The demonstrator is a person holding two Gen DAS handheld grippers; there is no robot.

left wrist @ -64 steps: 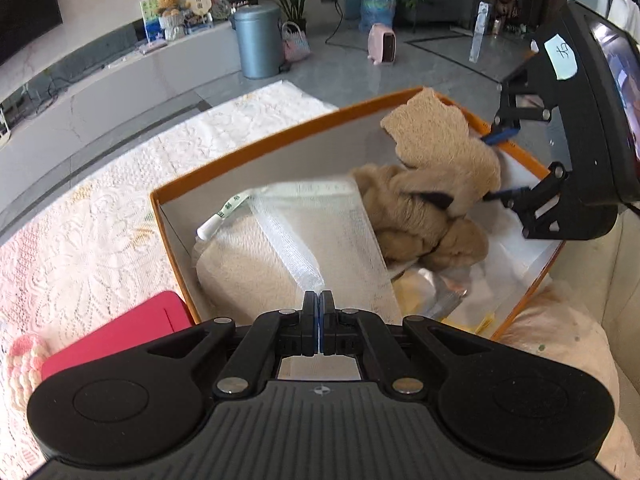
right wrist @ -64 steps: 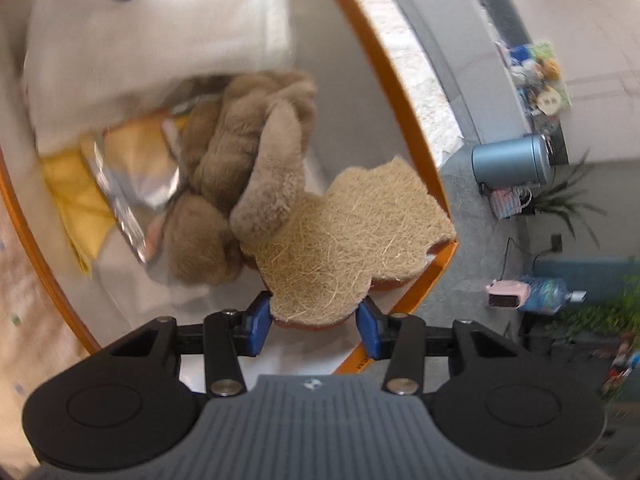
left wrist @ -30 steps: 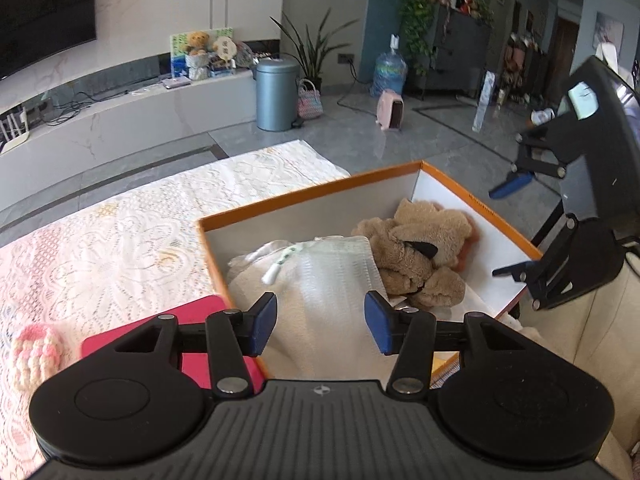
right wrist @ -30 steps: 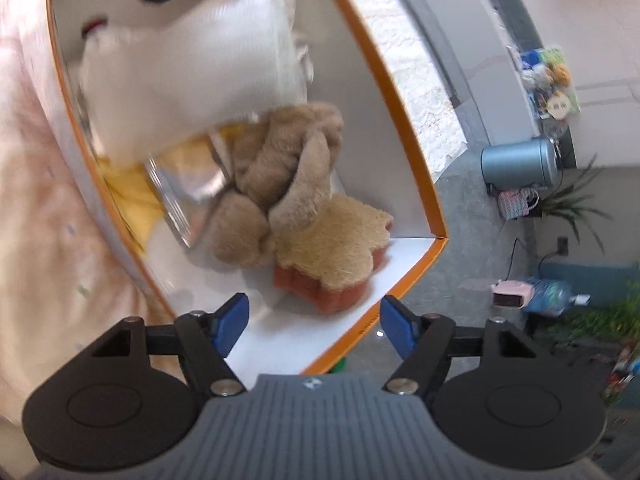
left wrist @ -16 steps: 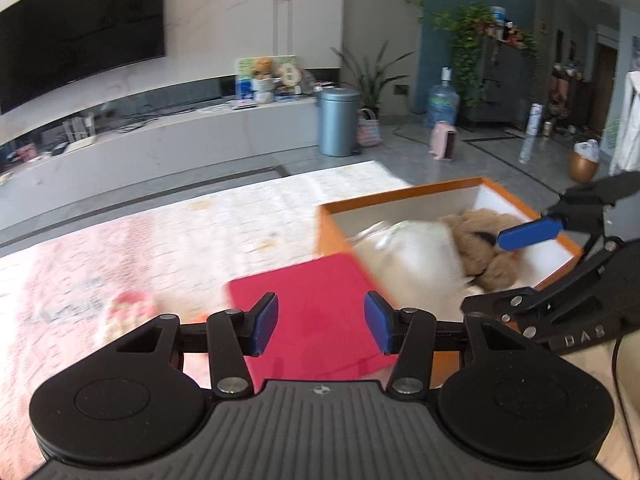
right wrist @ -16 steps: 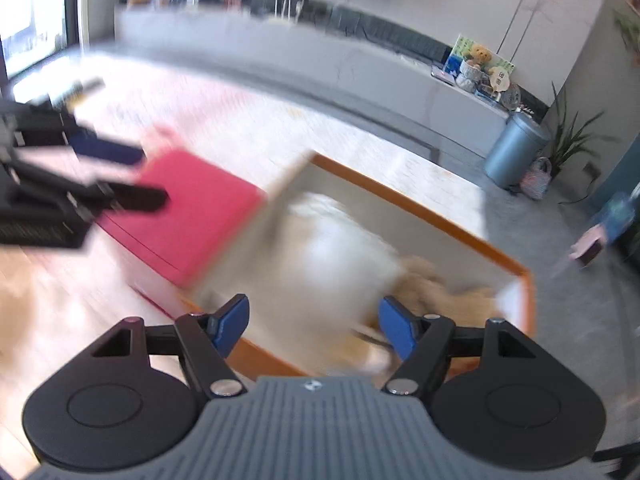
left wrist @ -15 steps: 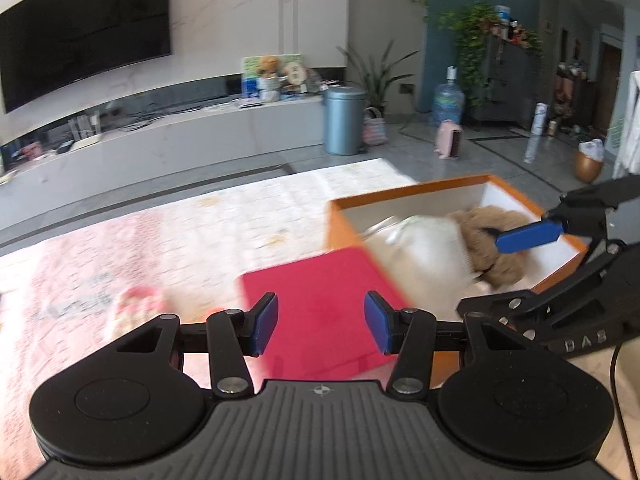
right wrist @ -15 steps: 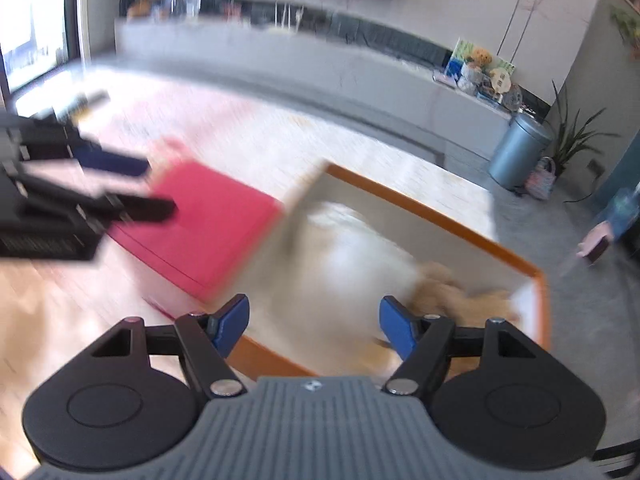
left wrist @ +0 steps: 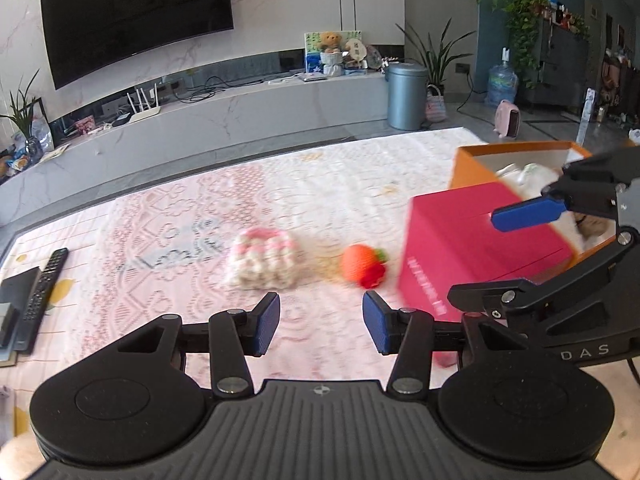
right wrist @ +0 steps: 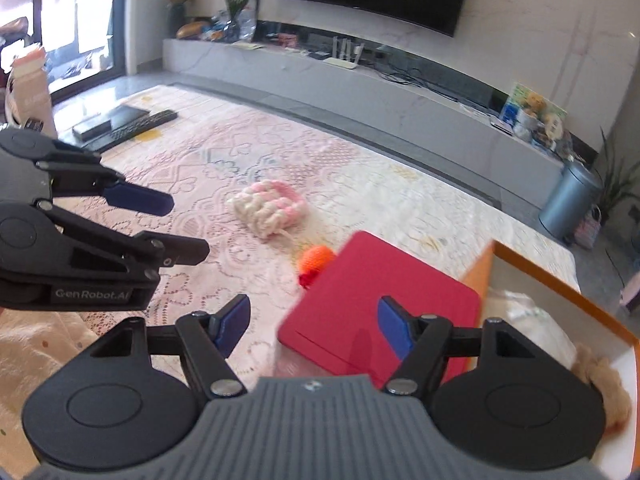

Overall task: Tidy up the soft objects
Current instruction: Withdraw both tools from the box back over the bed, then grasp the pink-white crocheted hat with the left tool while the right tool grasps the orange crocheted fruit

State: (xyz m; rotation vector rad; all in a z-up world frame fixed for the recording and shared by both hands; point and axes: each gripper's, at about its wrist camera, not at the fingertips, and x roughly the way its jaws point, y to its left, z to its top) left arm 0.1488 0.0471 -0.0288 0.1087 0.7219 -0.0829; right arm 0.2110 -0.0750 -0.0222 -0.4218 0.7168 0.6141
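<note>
— Right, where do things stand with both hands?

— I have the left hand-held gripper (left wrist: 321, 327) spread wide with nothing between its blue pads, pointed at the lace-covered worktop (left wrist: 168, 240). The right hand-held gripper (right wrist: 313, 325) is likewise agape and empty, hovering over the red box (right wrist: 384, 300).

— And the soft things?

— Two are loose near the middle of the worktop: a pink-and-white knitted pouch (left wrist: 262, 258), and just beside it, toward the boxes, an orange crocheted strawberry (left wrist: 362, 266). They are apart from each other, and the strawberry sits close to the red box's side. Some items already lie in the orange-rimmed box (right wrist: 556, 280) at the worktop's right end: a white cloth bundle (right wrist: 528, 320) and a brown plush toy (right wrist: 600, 376).

— Why the wide stance?

— I judge it is readiness: neither jaw carries anything, so either can drop over a loose piece. The left one faces the gap between pouch and strawberry, so I would take one of those next. A remote control (left wrist: 42, 284) and a black device (left wrist: 12, 312) rest at the far-left edge, not part of the job.
</note>
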